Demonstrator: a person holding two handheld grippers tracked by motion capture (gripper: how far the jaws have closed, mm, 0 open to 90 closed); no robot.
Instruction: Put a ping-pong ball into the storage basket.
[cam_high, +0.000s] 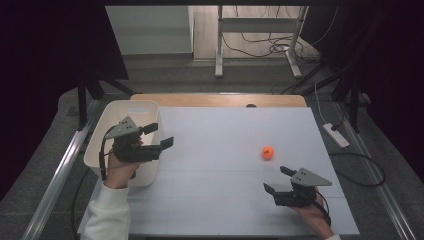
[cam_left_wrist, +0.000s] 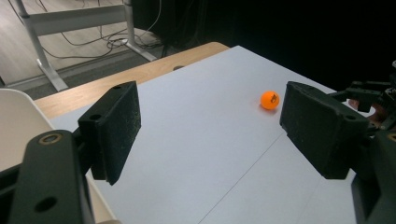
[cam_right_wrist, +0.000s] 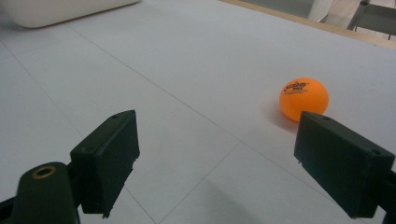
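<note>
On the white desk (cam_high: 220, 165), an orange ball (cam_high: 268, 152) is seen lying alone on the bare sheet, right of the middle and well apart from the white bin (cam_high: 102, 131) that stands at the desk's left edge. No claw touches the ball; it rests free, with a small printed mark on its upper face in the right gripper view.

Right claw (cam_high: 276, 180): held low over the desk near the front right corner, jaws spread wide with nothing between them. Its jaws are pointed up and to the left, so that the ball (cam_right_wrist: 303, 99) lies just ahead of them and beside the right-hand jaw. This placement is judged to be a pick-up approach: the claw is released so that the ball can be taken in between the pads.

Left claw (cam_high: 161, 136): held over the near right rim of the bin, jaws likewise apart and empty. It is aimed across the desk toward the ball (cam_left_wrist: 270, 100), which is seen far off between its pads, with the other gripper beyond at the right edge. It is judged to be standing by at the bin, perhaps as the receiving side.

The bin's open top faces upward and its inside looks empty where visible; it is judged to be the likely destination.

Risk noted: the ball is round and light, and is likely to roll if nudged by one pad first.
</note>
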